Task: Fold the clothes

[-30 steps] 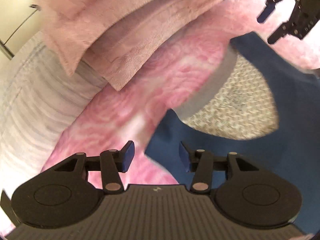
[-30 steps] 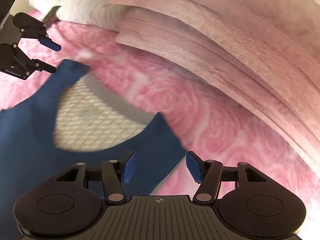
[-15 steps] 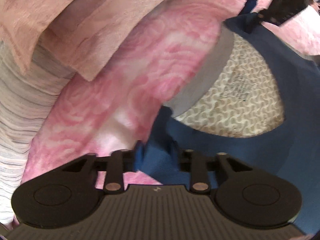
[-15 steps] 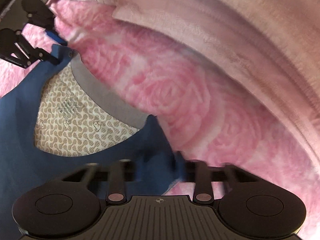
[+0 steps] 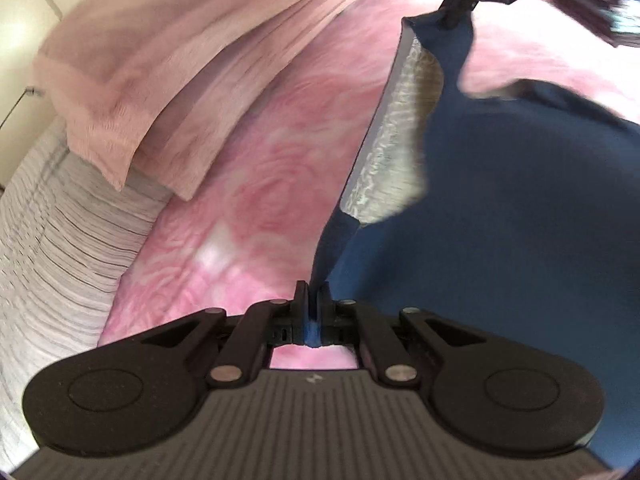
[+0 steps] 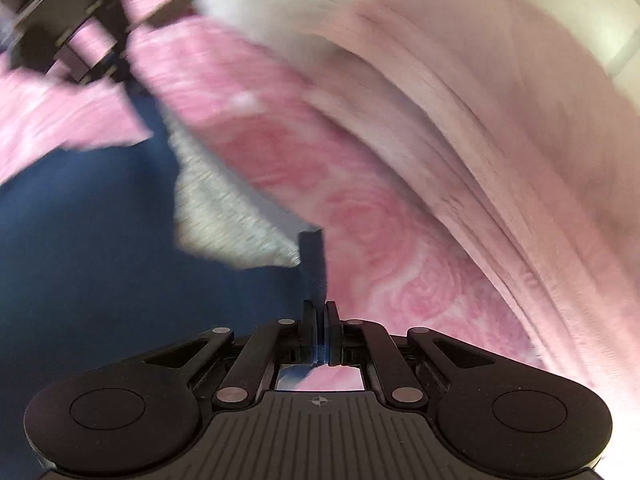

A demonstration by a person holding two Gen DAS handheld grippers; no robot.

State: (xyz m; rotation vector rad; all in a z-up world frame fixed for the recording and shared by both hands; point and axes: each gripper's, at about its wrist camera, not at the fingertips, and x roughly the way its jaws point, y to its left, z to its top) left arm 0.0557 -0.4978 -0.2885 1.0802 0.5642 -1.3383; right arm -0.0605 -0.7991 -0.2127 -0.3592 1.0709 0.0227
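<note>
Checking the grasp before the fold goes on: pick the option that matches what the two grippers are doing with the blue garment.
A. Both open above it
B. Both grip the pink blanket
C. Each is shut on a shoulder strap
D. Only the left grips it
C: the left gripper and the right gripper each pinch a strap of the blue garment, neckline stretched between them.

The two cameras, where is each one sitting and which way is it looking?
Left wrist: sits on the left gripper, looks along its fingers at the dark blue shirt on the pink rose-patterned blanket; the right gripper shows far off.
Right wrist: sits on the right gripper, looks across the same shirt; the left gripper shows blurred.
Both share shirt, blanket.
</note>
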